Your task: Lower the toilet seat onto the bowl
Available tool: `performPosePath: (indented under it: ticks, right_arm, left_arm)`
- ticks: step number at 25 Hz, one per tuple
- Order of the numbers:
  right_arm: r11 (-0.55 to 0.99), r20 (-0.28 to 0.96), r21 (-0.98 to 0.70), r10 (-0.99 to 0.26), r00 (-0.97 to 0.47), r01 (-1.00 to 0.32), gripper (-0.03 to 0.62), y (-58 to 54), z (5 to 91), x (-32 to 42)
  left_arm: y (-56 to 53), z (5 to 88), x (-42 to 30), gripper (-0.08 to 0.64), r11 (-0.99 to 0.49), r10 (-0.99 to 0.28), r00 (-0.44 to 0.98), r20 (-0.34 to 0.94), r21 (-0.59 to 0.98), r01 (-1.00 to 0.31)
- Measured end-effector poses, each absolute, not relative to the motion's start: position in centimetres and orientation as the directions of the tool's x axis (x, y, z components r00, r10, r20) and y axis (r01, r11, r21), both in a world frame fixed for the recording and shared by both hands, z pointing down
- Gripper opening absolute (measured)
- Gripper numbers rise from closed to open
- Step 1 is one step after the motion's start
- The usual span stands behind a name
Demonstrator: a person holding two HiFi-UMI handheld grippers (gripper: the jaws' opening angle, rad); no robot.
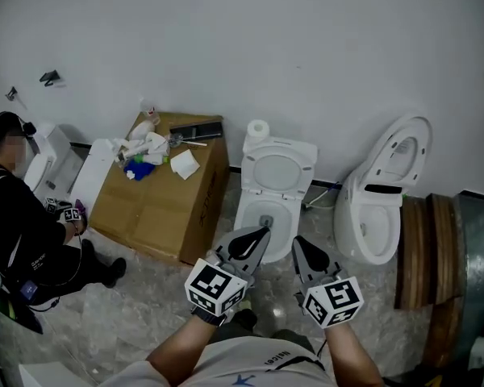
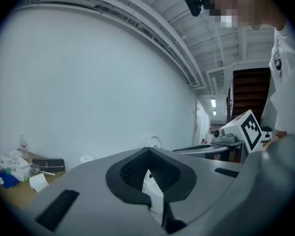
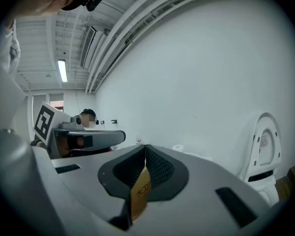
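The toilet seat (image 1: 281,147) stands raised behind the bowl (image 1: 244,216), leaning back toward the tank, so lowering looks not yet begun. The left hand-held gripper (image 1: 258,236) and right hand-held gripper (image 1: 301,247) hover just in front of the bowl. Both are clenched on nothing (the tan sliver between the right jaws is likely the cardboard box (image 1: 157,208) beside the bowl), probably poised to tip the seat forward.

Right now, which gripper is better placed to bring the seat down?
Probably left: the left gripper points over the bowl toward the raised seat; the right gripper sits beside the bowl.
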State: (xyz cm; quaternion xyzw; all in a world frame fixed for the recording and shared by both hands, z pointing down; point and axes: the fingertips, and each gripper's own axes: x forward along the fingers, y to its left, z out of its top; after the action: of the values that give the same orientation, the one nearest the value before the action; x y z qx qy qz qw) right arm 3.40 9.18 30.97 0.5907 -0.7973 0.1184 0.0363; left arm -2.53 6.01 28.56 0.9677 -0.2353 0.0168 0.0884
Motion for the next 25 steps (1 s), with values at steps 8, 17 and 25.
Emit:
performPosePath:
  ticks: [8, 17, 25]
  right_arm:
    - [0.245, 0.244, -0.109, -0.933, -0.265, -0.963, 0.017, 2.9, 31.9, 3.5]
    - [0.271, 0.262, -0.034, -0.926, -0.270, -0.962, 0.017, -4.3, 33.0, 7.3]
    - [0.389, 0.339, 0.050, -0.873, -0.351, -0.920, 0.018, -13.7, 37.2, 11.0]
  left_arm:
    - [0.0, 29.8, -2.4, 0.009, -0.882, -0.427, 0.902, 0.064, 0.188, -0.432]
    - [-5.9, 30.8, 0.3, 0.009, -0.875, -0.441, 0.894, 0.087, 0.180, -0.449]
    - [-14.5, 33.6, 5.2, 0.009, -0.840, -0.500, 0.860, 0.100, 0.186, -0.509]
